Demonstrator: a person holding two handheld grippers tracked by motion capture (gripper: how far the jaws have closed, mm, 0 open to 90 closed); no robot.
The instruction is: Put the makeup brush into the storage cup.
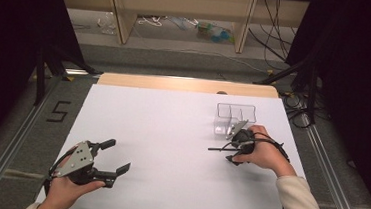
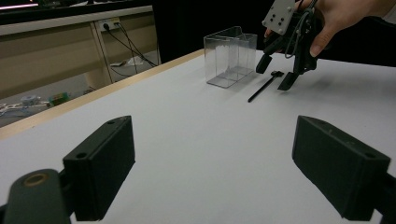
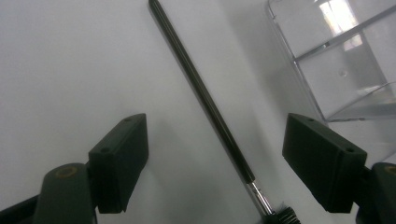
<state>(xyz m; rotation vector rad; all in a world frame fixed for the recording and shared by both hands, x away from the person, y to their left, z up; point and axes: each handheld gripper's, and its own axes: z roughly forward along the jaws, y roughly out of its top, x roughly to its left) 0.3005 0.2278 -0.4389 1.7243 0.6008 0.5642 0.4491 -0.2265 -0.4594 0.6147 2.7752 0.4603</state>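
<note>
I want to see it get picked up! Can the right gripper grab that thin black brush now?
Probably yes. The right gripper hangs open right over the thin black brush, which lies flat between its jaws on the white table. Nothing blocks it; the clear box stands beside.

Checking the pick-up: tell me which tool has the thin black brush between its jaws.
The right tool, beside the clear plastic box; its open jaws straddle the brush.

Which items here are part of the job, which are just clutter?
In the job:
right gripper, open over the brush
brush
clear box

Lying about:
left gripper, open and idle
bottles on the floor
cables
</note>
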